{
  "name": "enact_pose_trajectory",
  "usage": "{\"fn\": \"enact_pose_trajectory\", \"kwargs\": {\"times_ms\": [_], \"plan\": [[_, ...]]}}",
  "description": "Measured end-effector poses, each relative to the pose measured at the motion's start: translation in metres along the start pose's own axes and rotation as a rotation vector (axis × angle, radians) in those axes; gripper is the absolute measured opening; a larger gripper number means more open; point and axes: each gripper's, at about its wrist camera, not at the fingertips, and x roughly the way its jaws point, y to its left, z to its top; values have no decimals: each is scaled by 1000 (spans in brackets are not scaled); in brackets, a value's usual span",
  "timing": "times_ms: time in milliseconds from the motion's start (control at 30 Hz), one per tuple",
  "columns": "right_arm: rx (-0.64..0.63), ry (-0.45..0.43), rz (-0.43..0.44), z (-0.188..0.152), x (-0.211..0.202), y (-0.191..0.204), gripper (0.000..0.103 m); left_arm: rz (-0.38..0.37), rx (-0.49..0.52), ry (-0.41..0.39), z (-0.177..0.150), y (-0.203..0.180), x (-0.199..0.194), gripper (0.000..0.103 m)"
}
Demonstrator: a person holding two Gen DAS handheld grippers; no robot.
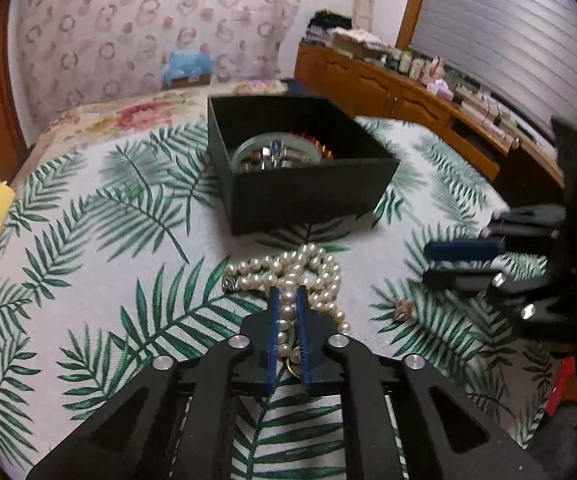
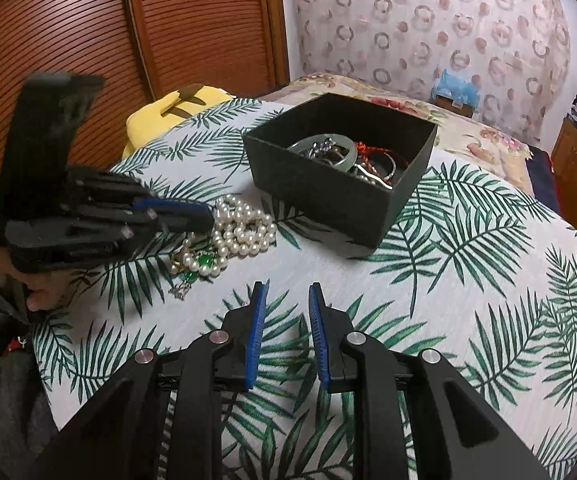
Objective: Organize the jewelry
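A white pearl necklace (image 1: pixel 288 274) lies bunched on the palm-leaf cloth, also in the right wrist view (image 2: pixel 244 226). My left gripper (image 1: pixel 287 294) is shut on a strand of it; it shows from the side in the right wrist view (image 2: pixel 204 214). A green-stone pendant (image 2: pixel 204 262) lies by the pearls. A small gold piece (image 1: pixel 402 309) lies to the right. A black open box (image 1: pixel 308 196) holds a jade bangle (image 2: pixel 328 140) and other jewelry. My right gripper (image 2: pixel 287 292) is open and empty above the cloth, and shows in the left wrist view (image 1: pixel 428 262).
The leaf-print cloth (image 2: pixel 468 280) covers a rounded table. A yellow cushion (image 2: pixel 176 108) lies at its far-left edge. A wooden slatted door (image 2: pixel 88 32) stands behind. A wooden sideboard (image 1: pixel 408 96) with clutter runs along the right.
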Motion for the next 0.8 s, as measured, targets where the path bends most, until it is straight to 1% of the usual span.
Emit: {"fn": "enact_pose_trajectory", "kwargs": {"times_ms": [200,433,533,667,800], "plan": [[-4,-8,5,-6,-4,11,24,14,-6,-117,17,-7,-37,7],[-9,-19,17,-5,-3,23,24,54,32,-230,42,-16,-75,7],[-19,-27,27,-2,-3,29,24,76,31,-268,52,-15,-88,7],[-27,-32,58,7,4,36,24,106,18,-307,56,-9,-104,7],[-31,-6,86,15,21,44,24,136,0,-334,55,-1,-119,7]]}}
